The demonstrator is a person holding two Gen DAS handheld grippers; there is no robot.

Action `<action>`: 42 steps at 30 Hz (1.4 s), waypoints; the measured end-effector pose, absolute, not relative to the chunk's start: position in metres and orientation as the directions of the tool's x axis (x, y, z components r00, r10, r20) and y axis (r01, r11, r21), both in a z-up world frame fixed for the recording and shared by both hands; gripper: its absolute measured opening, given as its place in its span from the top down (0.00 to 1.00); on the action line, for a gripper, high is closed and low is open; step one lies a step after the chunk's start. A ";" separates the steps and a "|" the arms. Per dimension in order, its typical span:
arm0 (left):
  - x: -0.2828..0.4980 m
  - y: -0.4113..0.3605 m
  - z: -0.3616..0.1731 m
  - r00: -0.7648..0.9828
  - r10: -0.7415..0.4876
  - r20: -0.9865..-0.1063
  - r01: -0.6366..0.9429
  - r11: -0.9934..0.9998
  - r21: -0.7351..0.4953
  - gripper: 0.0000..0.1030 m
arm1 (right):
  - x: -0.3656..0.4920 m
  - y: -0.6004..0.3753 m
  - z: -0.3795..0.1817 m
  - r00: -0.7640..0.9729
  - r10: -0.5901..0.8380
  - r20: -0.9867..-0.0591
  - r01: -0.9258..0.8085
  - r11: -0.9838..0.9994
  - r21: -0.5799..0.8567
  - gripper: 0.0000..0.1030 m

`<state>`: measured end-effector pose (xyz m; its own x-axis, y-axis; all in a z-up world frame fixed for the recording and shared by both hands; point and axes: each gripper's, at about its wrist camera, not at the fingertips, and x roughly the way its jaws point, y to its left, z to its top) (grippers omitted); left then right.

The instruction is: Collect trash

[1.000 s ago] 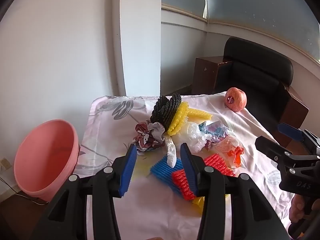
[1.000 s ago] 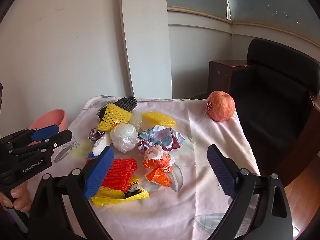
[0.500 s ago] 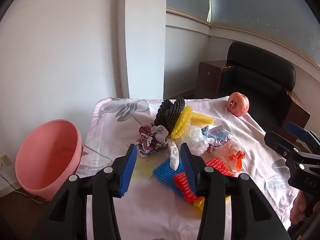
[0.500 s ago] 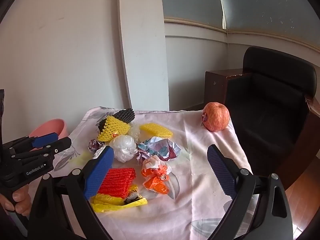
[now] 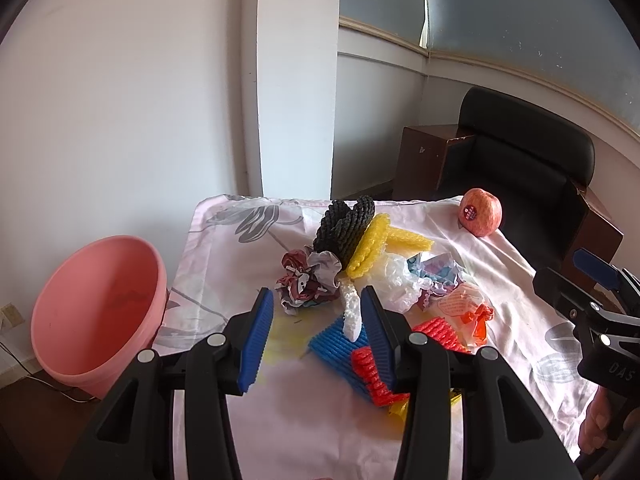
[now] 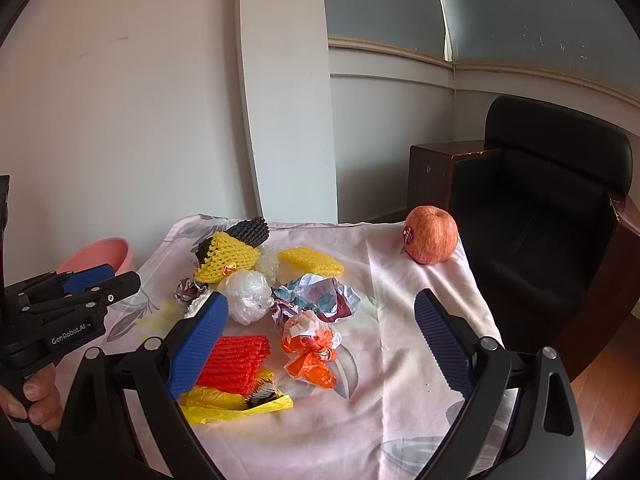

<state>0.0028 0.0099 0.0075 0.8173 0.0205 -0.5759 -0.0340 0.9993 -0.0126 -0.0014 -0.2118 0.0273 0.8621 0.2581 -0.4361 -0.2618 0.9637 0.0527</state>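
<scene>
Left gripper [image 5: 316, 322]: jaws parted, grasping nothing. Right gripper [image 6: 322, 322]: jaws wide, empty. Trash pile [image 6: 260, 300] heaped mid-cloth at 12 o'clock of both grippers: foam nets, crumpled wrappers, plastic. Apple [image 6: 431, 241] apart at 2 o'clock. Bare tablecloth [image 6: 400, 380] along near edge. Pink basin [image 5: 96, 312] beside table, 9 o'clock.
</scene>
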 end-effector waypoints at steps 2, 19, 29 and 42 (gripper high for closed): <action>0.005 0.010 0.008 0.817 0.021 -0.576 -0.035 0.999 -0.013 0.56 | -0.002 -0.211 0.027 0.862 0.258 -0.437 -0.263 0.964 0.051 0.08; 0.000 0.012 0.005 0.821 0.025 -0.570 -0.044 0.999 -0.020 0.56 | -0.002 -0.209 0.023 0.859 0.265 -0.438 -0.268 0.962 0.055 0.08; -0.001 0.012 0.005 0.822 0.026 -0.569 -0.045 0.999 -0.021 0.56 | -0.002 -0.211 0.023 0.852 0.277 -0.443 -0.279 0.958 0.064 0.14; 0.001 0.013 0.004 0.823 0.025 -0.568 -0.042 0.999 -0.017 0.56 | -0.001 -0.211 0.023 0.850 0.280 -0.447 -0.277 0.958 0.074 0.14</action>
